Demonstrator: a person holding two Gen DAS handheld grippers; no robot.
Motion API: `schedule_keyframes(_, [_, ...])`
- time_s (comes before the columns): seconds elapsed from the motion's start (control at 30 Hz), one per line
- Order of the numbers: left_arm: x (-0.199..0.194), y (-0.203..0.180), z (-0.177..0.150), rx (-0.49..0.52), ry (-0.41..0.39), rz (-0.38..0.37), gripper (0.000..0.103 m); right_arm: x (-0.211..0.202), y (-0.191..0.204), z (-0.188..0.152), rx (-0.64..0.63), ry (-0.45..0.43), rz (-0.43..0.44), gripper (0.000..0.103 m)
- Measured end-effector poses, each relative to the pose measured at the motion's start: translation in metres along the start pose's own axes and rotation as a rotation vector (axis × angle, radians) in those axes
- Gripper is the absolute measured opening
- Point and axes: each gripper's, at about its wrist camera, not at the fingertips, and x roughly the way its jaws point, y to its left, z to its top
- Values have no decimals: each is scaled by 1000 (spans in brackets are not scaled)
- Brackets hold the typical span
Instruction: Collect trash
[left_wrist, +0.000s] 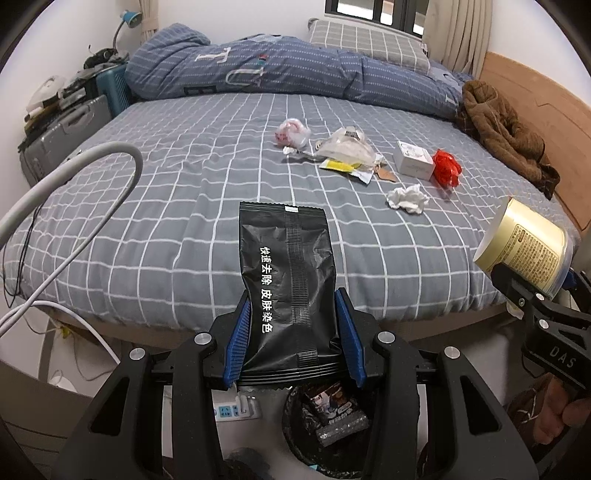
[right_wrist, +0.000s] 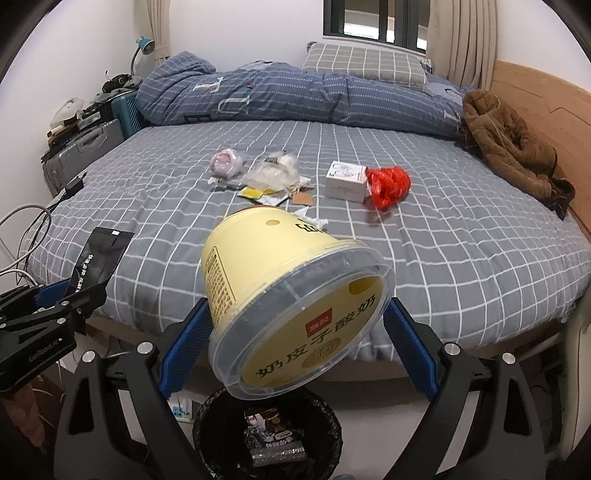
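Observation:
My left gripper (left_wrist: 293, 325) is shut on a black foil packet (left_wrist: 288, 280) with white print, held upright above a black-lined trash bin (left_wrist: 295, 435). My right gripper (right_wrist: 295, 325) is shut on a yellow yogurt tub (right_wrist: 288, 302) with a clear lid, tilted over the same trash bin (right_wrist: 210, 439). The tub also shows in the left wrist view (left_wrist: 524, 251), and the packet in the right wrist view (right_wrist: 98, 258). More trash lies on the bed: a red plastic wad (left_wrist: 447, 166), a white box (left_wrist: 413, 158), a crumpled tissue (left_wrist: 408, 197), clear bags and wrappers (left_wrist: 347, 151).
The bed (left_wrist: 184, 192) has a grey checked sheet, a rolled blue duvet (left_wrist: 277, 70) and a brown garment (left_wrist: 506, 133) by the wooden headboard. Suitcases (left_wrist: 62, 136) stand at the left. Cables (left_wrist: 55, 206) and a power strip (left_wrist: 236, 408) lie near the bin, which holds wrappers.

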Motion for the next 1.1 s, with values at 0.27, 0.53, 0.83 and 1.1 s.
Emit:
schedule_keyframes(0.27, [-2,1,-18,-2,25,1,43,-4,4,-19,5,32,2,89])
schedule_keyframes(0.53, [-8,12,-38,-11,44,21,43,-4,7,-36,-2,63,1,89])
schedule_keyframes(0.83, [-10,48,-55,-68,73,79,43,-2,28,-45,-22,91,42,89])
schedule_keyframes(1.1, [2,43,-79,-76,121,43,43,4,36,-71,-44,148,44,89])
